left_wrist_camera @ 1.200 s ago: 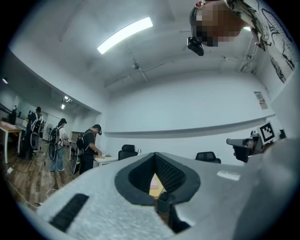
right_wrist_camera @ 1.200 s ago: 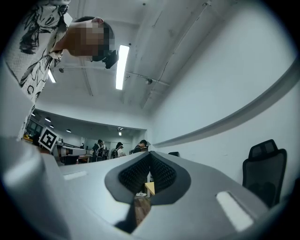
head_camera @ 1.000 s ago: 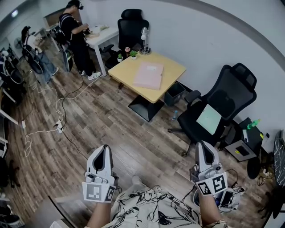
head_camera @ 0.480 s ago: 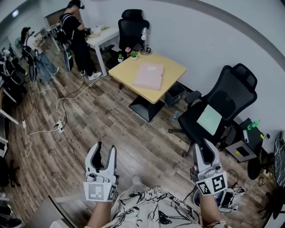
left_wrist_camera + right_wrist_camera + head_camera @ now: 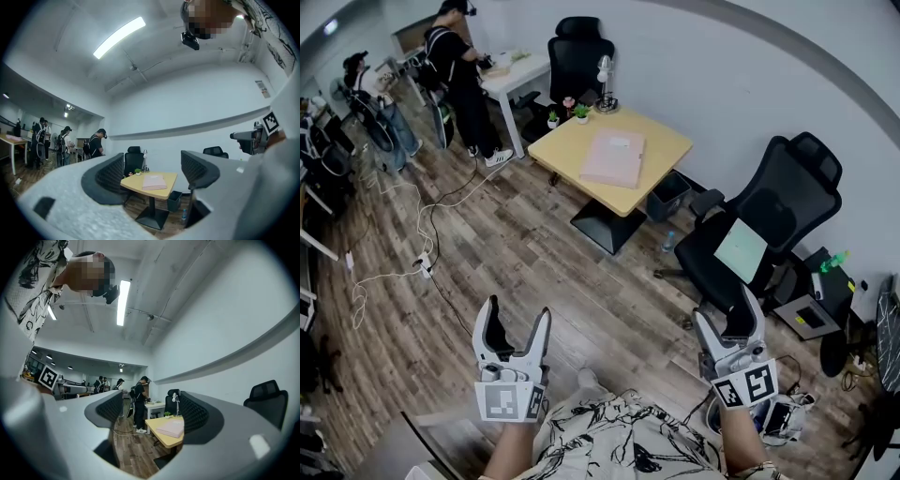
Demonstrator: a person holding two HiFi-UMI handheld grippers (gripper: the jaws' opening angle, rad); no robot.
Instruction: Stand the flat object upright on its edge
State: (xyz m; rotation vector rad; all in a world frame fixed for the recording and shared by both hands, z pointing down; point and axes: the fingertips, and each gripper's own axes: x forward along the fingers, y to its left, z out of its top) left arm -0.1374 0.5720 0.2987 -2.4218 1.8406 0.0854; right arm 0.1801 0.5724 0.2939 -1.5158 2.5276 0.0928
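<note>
A flat pink folder (image 5: 613, 157) lies on a light wooden table (image 5: 661, 139) across the room, far ahead of both grippers. My left gripper (image 5: 517, 314) is held low near my body. Its jaws have just been opening, and they stand apart with nothing between them. My right gripper (image 5: 727, 309) is the same: its jaws have just been opening and hold nothing. In the left gripper view the folder (image 5: 153, 182) shows in the distance between the spread jaws of the left gripper (image 5: 152, 169). The right gripper view frames the folder (image 5: 172, 428) by its right jaw, with the right gripper (image 5: 150, 416) open.
A black office chair (image 5: 769, 220) stands right of the table and another (image 5: 578, 56) behind it. A lamp (image 5: 604, 84) and small plants (image 5: 579, 113) sit on the table's far corner. A bin (image 5: 667, 195) is beside the table. People (image 5: 455, 66) stand at a white desk. Cables (image 5: 422, 262) trail over the wooden floor.
Both grippers went from shut to open, the jaws spreading step by step. Neither hand has shifted from its place.
</note>
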